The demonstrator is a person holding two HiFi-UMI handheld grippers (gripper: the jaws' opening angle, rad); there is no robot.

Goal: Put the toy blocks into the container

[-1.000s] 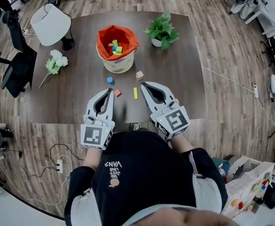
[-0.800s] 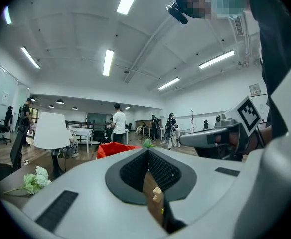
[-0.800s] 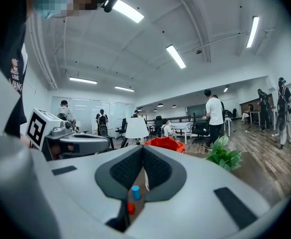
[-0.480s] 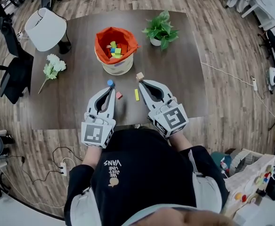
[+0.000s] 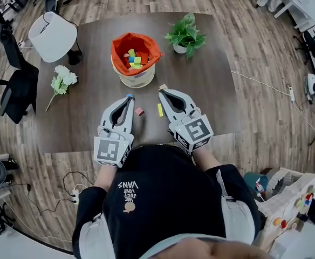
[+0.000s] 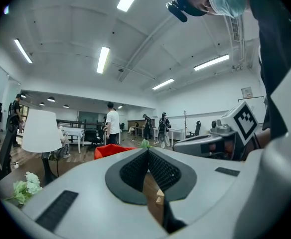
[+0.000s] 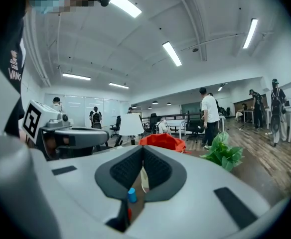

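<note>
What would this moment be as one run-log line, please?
left gripper: shut, empty, by blue block | right gripper: shut, empty, by tan block | red block, yellow block: on table | container: holds blocks

vans print (image 5: 128,186) on black shirt (image 5: 165,182) (upside down), smaller lines illegible

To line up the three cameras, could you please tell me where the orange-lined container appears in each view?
Head view: container in the upper centre of the picture.
Left gripper view: container just left of centre, only its orange top showing.
Right gripper view: container slightly right of centre, again only its orange top.
Shared landmark: the white lampshade, left of the container in every view.
</note>
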